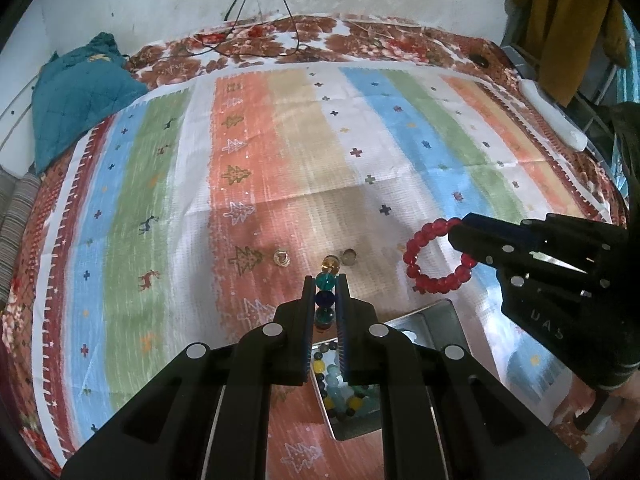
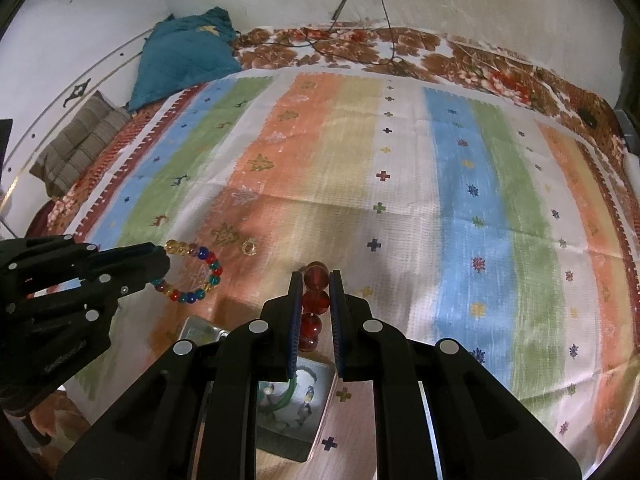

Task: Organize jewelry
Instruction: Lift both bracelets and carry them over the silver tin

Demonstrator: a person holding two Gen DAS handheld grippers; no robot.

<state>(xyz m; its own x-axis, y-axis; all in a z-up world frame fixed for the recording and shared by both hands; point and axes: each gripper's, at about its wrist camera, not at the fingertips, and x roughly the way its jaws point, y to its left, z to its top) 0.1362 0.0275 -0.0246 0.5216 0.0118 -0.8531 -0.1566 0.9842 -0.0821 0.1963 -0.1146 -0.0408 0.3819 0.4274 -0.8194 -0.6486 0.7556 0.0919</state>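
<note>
Both bracelets hang lifted above the striped bedspread [image 1: 280, 152], the multicoloured glass-bead bracelet [image 1: 326, 288] clamped in the left gripper [image 1: 325, 284] jaws over a metal tin [image 1: 440, 320] already holding beads, the red bead bracelet [image 2: 314, 308] pinched by the right gripper [image 2: 315, 280], while two small rings [image 1: 282, 258] remain unsorted.

room: the striped bed cover [image 1: 360, 140] ahead of my claws is wide and flat | in the way: small ring [image 1: 282, 258], round cap [image 1: 349, 257], metal tin [image 1: 420, 332] under me | far back: blue pillow [image 1: 80, 92], wires [image 1: 260, 40]
</note>
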